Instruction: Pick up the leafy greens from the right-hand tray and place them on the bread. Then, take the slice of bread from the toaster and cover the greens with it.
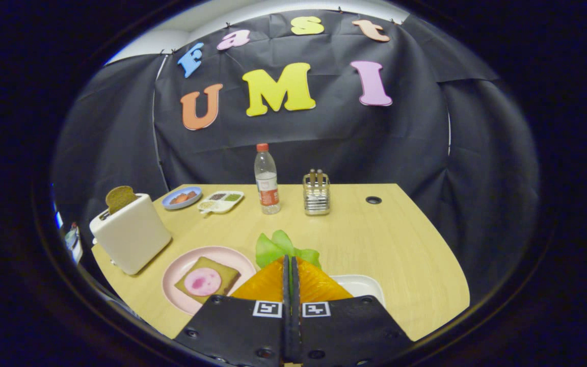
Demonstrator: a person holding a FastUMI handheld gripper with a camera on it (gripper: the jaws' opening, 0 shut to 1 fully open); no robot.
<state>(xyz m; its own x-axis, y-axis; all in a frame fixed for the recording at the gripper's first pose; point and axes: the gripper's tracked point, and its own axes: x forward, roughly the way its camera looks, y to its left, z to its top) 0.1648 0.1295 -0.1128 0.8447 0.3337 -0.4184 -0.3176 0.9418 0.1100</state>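
Gripper (290,262) fingers pressed together, clamped on the bright green leafy lettuce piece (283,248). The leaf fans out past the fingertips and hangs above the light wooden tabletop (375,239), clear of the surface as far as I can tell.

Below and just right of the fingers: corner of a white rectangular tray (362,286), partly hidden behind the gripper body.

Left of the fingers: round pink plate (179,267) holding a square brownish bread slice (217,275) with a round pink slice of meat (202,281) lying on top of it. The greens are beside the plate, not over the bread.

Further left, at the table edge: white boxy toaster (130,233) with a brown bread slice (119,198) sticking up out of its slot.

Back of the table, left to right:
- small blue round dish (182,197) with reddish pieces in it, can't tell what they are
- white divided tray (220,201) with dark and green fillings in its compartments
- clear plastic bottle with red cap and red label (266,178), upright
- metal wire holder (316,192) with two sticks standing in it
- dark round cable hole (373,200) in the tabletop, well to the right of the holder

Black cloth wall behind the table.
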